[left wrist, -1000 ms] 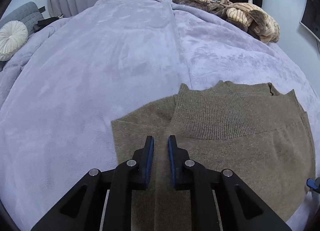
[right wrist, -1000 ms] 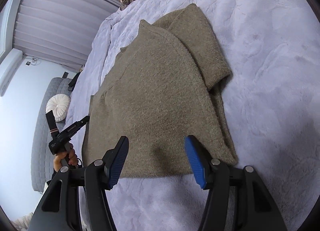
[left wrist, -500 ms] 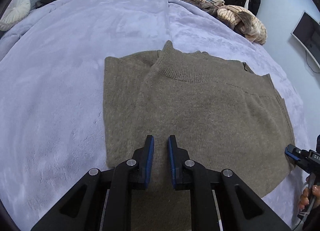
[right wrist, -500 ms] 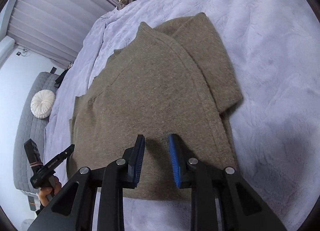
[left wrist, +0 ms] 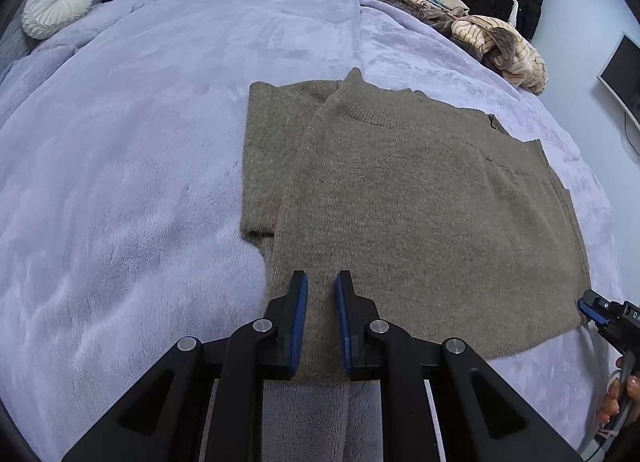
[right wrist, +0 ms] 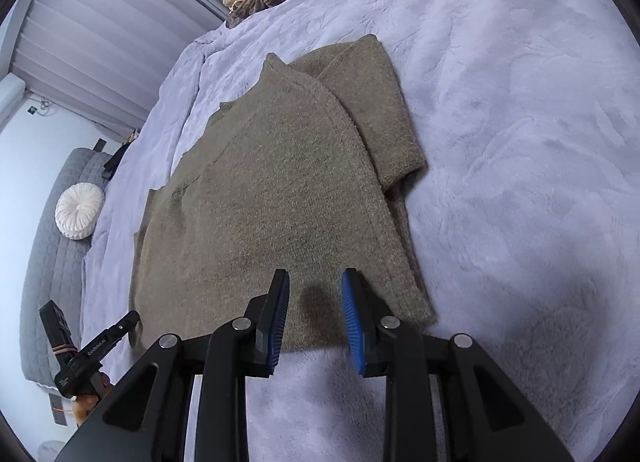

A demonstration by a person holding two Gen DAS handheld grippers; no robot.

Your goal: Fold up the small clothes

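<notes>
Your left claw [left wrist: 321, 286] sits nearly closed w/ nothing gripped over the near hem of the olive sweater [left wrist: 420, 202], your right claw [right wrist: 314, 286] is narrow, opening, empty above that hem, sweater flat on the lavender bed [left wrist: 140, 142].

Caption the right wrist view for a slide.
Right tongs opening above the hem of an olive-brown knitted sweater on a lilac plush blanket.

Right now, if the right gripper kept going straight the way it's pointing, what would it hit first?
Most likely the olive sweater: the right gripper, its jaws opening with nothing between them, aims down at the hem edge nearest it, on the lavender blanket. Depth is hard to judge.
</notes>
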